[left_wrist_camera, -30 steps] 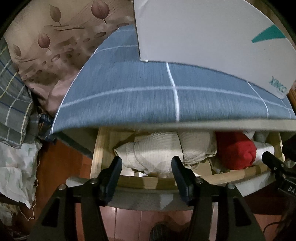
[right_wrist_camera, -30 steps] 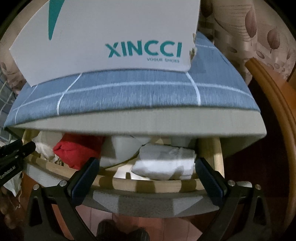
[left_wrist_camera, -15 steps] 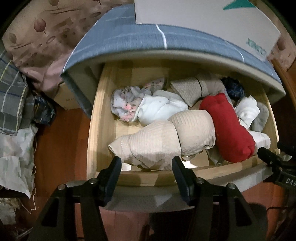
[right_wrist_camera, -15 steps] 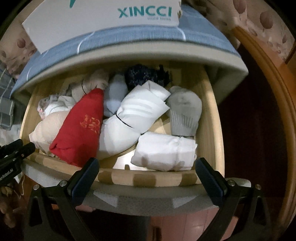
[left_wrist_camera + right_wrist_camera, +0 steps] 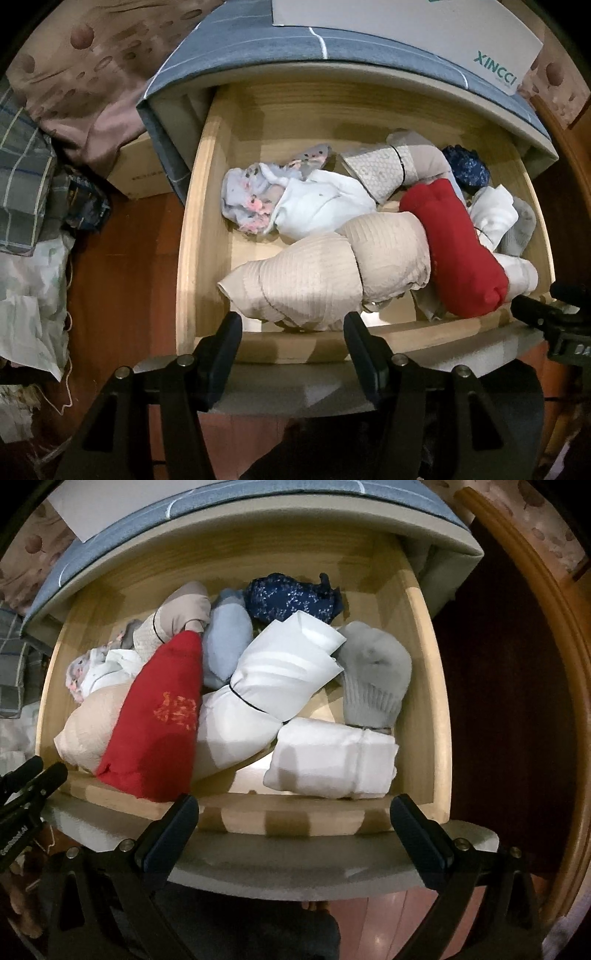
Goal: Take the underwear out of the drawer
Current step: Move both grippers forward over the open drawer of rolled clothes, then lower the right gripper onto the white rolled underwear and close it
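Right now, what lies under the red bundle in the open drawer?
The red bundle lies partly on the beige bundle and leans against a white bundle. Its near end reaches the drawer front. Whatever lies directly beneath it is covered.

**Rolled Bundles Packed the Open Drawer**

The drawer [image 5: 192,236] stood pulled out beneath the cabinet top [image 5: 258,40], on which a box [image 5: 424,26] lay. Inside, a ribbed bundle [image 5: 317,280] lay at the front left; a long roll [image 5: 454,240] slanted to its right. A folded roll [image 5: 332,764] sat front right, a knit sock [image 5: 373,679] behind it.

rolled underwear [image 5: 325,280] in open drawer [image 5: 199,236]
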The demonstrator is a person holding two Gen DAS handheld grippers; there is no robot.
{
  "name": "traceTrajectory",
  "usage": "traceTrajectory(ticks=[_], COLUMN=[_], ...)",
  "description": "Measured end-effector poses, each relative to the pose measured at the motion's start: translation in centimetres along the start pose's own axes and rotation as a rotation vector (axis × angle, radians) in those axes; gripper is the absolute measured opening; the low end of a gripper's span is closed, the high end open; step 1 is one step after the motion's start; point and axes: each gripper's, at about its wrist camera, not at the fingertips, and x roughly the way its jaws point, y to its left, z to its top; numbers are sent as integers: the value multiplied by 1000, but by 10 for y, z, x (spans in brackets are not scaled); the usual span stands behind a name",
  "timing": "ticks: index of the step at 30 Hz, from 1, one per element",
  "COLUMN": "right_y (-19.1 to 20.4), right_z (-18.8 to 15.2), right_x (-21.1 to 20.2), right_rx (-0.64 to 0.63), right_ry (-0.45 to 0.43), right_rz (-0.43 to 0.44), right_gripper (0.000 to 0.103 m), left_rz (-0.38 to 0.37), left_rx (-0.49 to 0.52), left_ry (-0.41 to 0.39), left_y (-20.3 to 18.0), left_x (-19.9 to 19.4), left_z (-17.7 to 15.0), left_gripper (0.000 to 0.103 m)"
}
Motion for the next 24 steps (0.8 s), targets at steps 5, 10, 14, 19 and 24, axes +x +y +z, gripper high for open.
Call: traceTrajectory(ticks=[5, 10, 14, 19, 24], right_y=[13, -3, -5, -3, -3], right_z=[5, 18, 15, 18, 18], right_x=[-21, -52, -58, -48, -35], right_rx=[-3, 46, 60, 71, 68], right_ry=[-33, -56, -58, -30, -2], right_rz=[66, 112, 132, 146, 137], right_gripper=[102, 102, 102, 87, 83], left_rz=[-2, 19, 23, 21, 28], left_rx=[-19, -43, -58, -94, -102], left_ry=[-88, -153, -155, -142, -130], left_y=[6, 23, 34, 47, 50], left_x=[-23, -47, -50, -47, -40], left_z=[7, 16, 20, 18, 18], left_gripper=[59, 59, 59, 59, 59])
